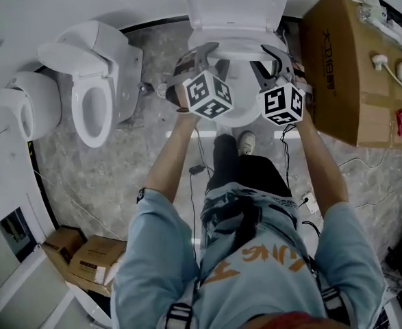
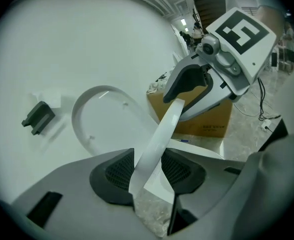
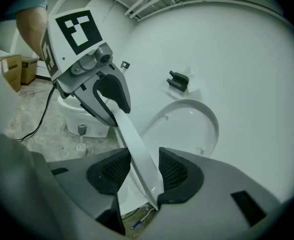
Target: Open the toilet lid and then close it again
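Pinching the front lip of the toilet lid (image 2: 163, 131), the left gripper (image 2: 148, 170) has its dark meshed pads (image 2: 117, 171) closed on the thin white edge. That edge runs straight out from its jaws to the right gripper (image 3: 139, 170), which is clamped on the same lip a little further along. So the lid sits between both pairs of jaws, tilted up off the bowl (image 1: 238, 112) below the grippers, its hollow underside opening out beyond them. It looks like a thin, glossy moulded shell, probably light and stiff enough to lift by the rim alone. It is smooth, though, so the hold depends on pad friction and could slide under a slack grip. The front lip seems the sensible place to take it: farthest from the hinge, so easiest to swing. One gripper either side of the middle should also spare the hinge any twist. Released partway, it would likely drop and bang, so lowering calls for a steady grasp. Further off, a cardboard box (image 1: 337, 67) stands just outside the right gripper, and a second toilet (image 1: 94, 81) sits well out past the left gripper.
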